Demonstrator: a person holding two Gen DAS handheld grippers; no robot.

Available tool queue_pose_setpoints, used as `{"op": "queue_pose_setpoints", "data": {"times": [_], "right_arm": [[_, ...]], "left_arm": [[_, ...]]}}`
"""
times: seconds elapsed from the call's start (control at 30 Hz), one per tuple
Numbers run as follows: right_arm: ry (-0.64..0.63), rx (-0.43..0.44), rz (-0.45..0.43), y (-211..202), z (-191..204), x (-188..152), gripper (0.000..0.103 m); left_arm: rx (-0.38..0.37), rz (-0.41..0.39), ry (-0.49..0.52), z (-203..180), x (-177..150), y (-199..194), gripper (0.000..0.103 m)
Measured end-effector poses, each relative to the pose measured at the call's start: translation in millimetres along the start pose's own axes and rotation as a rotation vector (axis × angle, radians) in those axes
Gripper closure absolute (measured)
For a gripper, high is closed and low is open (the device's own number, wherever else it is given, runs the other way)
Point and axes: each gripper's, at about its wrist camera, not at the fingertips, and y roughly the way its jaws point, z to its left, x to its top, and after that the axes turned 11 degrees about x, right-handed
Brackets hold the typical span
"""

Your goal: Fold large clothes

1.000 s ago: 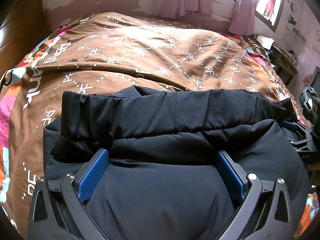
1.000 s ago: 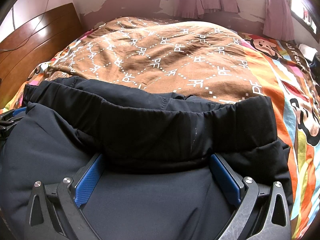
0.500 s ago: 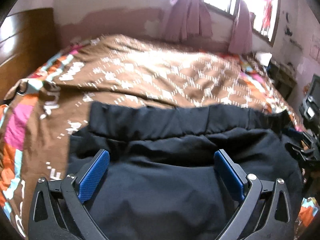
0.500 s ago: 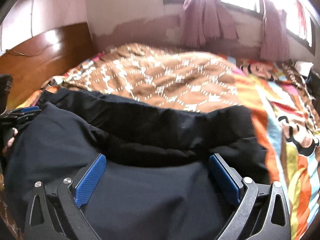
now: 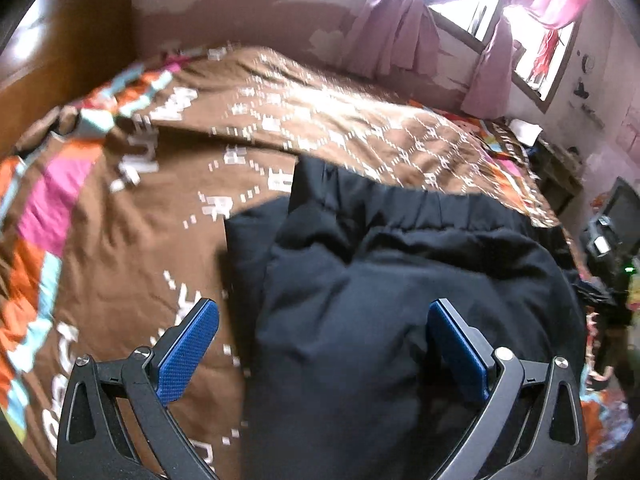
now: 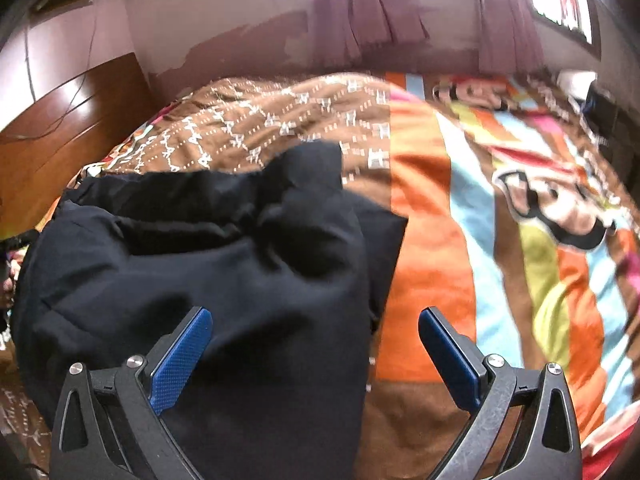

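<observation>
Garment position: the dark padded jacket [image 5: 400, 300] lies in a folded bundle on the bed [image 5: 120, 248], on its brown patterned blanket [image 5: 320, 120]. Its long axis runs side to side across both views, with an elastic hem band [image 5: 420, 204] along the far edge.

Left gripper [image 5: 320, 344]: fingers spread wide, clamped on nothing. The bundle's left end sits between them, with the right pad [image 5: 456, 352] over the fabric and the left pad [image 5: 188, 352] over bare blanket. Whether the pads touch the cloth cannot be told.

Right gripper [image 6: 316, 356]: fingers likewise wide apart and empty. The jacket's [image 6: 220, 272] right end lies between them, toward the left pad [image 6: 180, 360]; the right pad [image 6: 452, 360] is over the striped cartoon bedcover [image 6: 520, 220].

Judgement: each gripper is set at one end of the bundle, so neither is nearer; a further fold would likely bring one end toward the other along the long axis.

Surroundings: a wooden headboard [image 6: 68, 120] stands to the left and curtains [image 5: 392, 36] hang at the far wall, both well apart from the jacket. Nothing lies on the blanket around the bundle to obstruct it. Padded fabric may spring open when released.
</observation>
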Motion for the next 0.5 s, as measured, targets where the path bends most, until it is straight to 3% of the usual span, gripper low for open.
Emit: {"op": "queue_pose_setpoints", "data": {"times": [0.17, 0.3, 0.5], "right_arm": [[0.151, 0.125, 0.020, 13.4, -27.8, -12.0, 0.000], [0.161, 0.143, 0.016, 15.1, -32.2, -10.9, 0.000], [0.185, 0.194, 0.016, 19.1, -42.0, -12.5, 0.000]], "left_arm": [[-0.063, 0.070, -0.055, 17.1, -3.7, 16.3, 0.001], [-0.095, 0.120, -0.082, 23.6, -2.2, 29.6, 0.001], [-0.096, 0.119, -0.064, 24.8, 1.0, 35.7, 0.001]]}}
